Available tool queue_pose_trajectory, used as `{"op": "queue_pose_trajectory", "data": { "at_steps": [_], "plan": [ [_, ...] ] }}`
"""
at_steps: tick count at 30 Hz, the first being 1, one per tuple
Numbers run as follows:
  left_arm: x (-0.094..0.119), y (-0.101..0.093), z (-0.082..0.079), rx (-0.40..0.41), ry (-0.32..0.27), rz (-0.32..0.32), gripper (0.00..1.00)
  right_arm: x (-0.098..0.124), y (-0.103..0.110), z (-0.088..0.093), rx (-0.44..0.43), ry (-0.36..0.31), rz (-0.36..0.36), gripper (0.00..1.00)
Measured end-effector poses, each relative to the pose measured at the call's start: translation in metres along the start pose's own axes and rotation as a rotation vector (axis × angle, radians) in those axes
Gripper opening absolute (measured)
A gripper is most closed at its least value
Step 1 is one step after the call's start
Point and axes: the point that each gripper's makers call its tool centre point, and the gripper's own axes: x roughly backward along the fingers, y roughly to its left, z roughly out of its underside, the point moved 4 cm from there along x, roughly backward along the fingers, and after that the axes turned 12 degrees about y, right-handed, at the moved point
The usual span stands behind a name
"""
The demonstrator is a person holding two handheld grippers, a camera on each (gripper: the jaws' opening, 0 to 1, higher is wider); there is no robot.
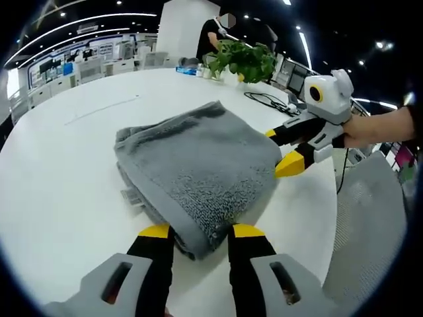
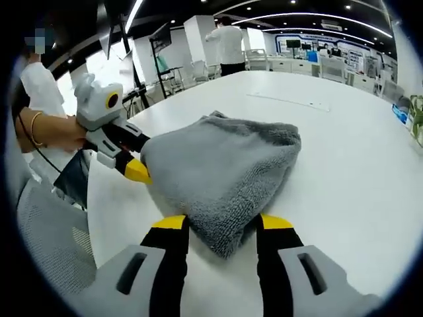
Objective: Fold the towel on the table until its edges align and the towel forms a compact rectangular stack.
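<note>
1. Grey towel [image 1: 198,168], folded into a thick bundle, lies on the white table [image 1: 59,172].
2. Left gripper [image 1: 196,231]: jaws spread, straddling the towel's near corner, not clamping it.
3. Right gripper [image 2: 221,222]: jaws likewise spread around the opposite corner.

Grey towel [image 1: 198,165] is rough, looped terry cloth; white table [image 1: 59,191] looks smooth and matt.

Grey terry towel [image 1: 198,168] lying folded in several layers on the white table [image 1: 59,191], forming a thick, roughly rectangular bundle. Upper surface slightly domed and rumpled; stacked edges visible along one side, not fully aligned. A small label protrudes from one lower edge.
</note>
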Motion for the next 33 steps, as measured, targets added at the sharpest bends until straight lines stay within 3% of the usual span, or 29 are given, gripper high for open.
{"op": "queue_pose_trajectory", "data": {
  "at_steps": [9,17,26,33],
  "plan": [
    [0.000,0.006,-0.009,0.003,0.000,-0.015,0.33,-0.001,-0.010,-0.004,-0.040,-0.018,0.023,0.39],
    [0.020,-0.002,-0.003,0.042,-0.042,-0.022,0.38,0.023,-0.006,-0.002,-0.099,-0.086,0.033,0.38],
    [0.063,-0.012,-0.001,0.117,-0.183,-0.072,0.51,0.056,0.013,0.009,-0.123,-0.136,0.061,0.50],
    [0.090,-0.019,0.010,0.167,-0.251,-0.097,0.57,0.071,0.022,0.016,-0.161,-0.162,0.067,0.56]
  ]
}}
